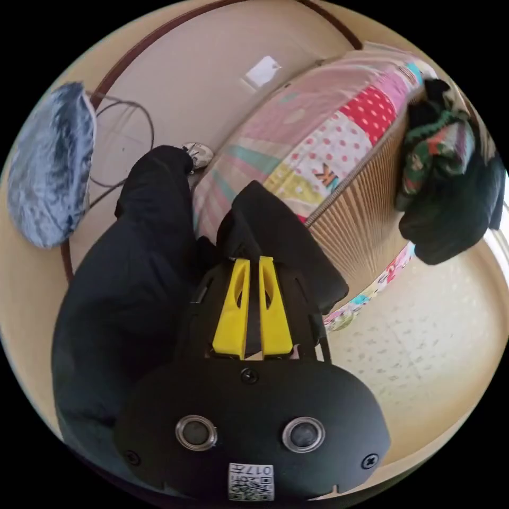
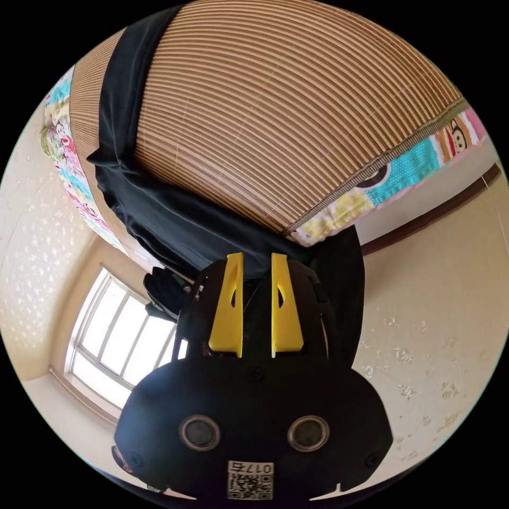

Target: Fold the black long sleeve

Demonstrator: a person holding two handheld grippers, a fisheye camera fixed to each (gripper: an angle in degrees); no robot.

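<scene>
The black long sleeve (image 1: 289, 249) hangs off the bed's corner in the left gripper view. My left gripper (image 1: 253, 260) has its yellow jaws close together, pinching a fold of it. In the right gripper view the same black long sleeve (image 2: 159, 207) stretches in a band along the edge of the bamboo mat (image 2: 297, 106) down to my right gripper (image 2: 257, 257). Its jaws are shut on the dark cloth, which fills the narrow gap between them. How the rest of the garment lies is hidden behind the gripper bodies.
The bed carries a patchwork quilt (image 1: 318, 132) and the bamboo mat (image 1: 360, 212). A pile of dark and patterned clothes (image 1: 445, 169) sits on the mat's far side. A person's black trouser leg (image 1: 132, 265) stands beside the bed. A blue-grey fluffy thing (image 1: 50, 164) lies on the floor, and a window (image 2: 116, 339) shows.
</scene>
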